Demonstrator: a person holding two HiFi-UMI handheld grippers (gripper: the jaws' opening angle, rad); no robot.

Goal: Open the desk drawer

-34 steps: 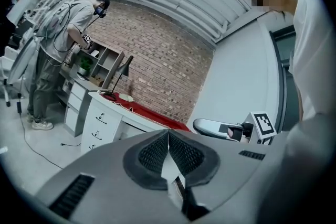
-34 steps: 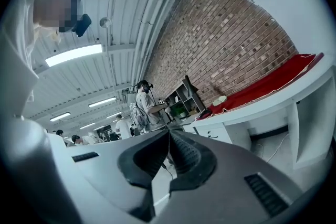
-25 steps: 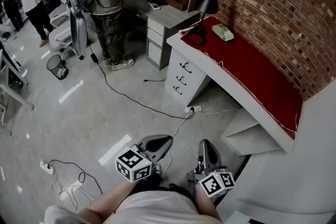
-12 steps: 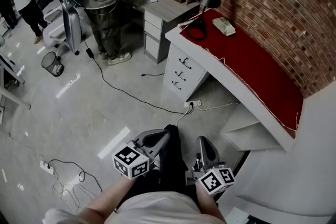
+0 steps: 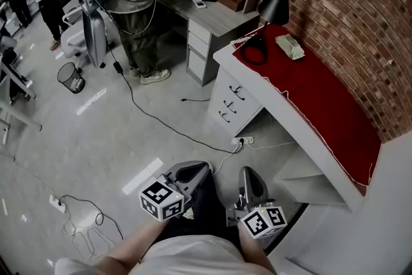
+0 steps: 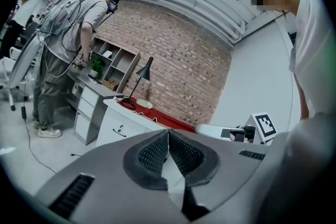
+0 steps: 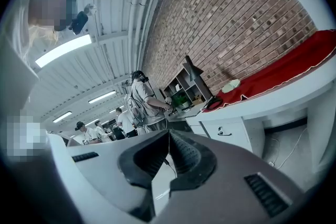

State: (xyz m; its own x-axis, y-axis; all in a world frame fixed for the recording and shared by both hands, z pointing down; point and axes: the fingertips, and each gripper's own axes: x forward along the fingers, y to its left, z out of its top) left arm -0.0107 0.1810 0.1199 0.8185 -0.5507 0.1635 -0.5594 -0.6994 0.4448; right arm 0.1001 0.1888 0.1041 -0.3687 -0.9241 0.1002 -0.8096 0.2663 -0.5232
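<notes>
Both grippers closed, holding nothing, well apart from the desk drawers.
The grey left gripper [image 5: 193, 170] and grey right gripper [image 5: 250, 178] sit at lower centre of the head view, jaws pressed together. The white three-drawer desk pedestal [image 5: 233, 102], all drawers flush, stands right of centre under the red-covered white desk [image 5: 309, 90], which carries a black desk lamp [image 5: 275, 9].

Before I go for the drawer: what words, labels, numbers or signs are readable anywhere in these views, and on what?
No text can be read in any view.
left cube on the left gripper: black-and-white square markers only, no letters.
right cube on the right gripper: the same.
pale box on the red desk cloth: any print is too small to read.
drawer fronts: handles only, no labels visible.
</notes>
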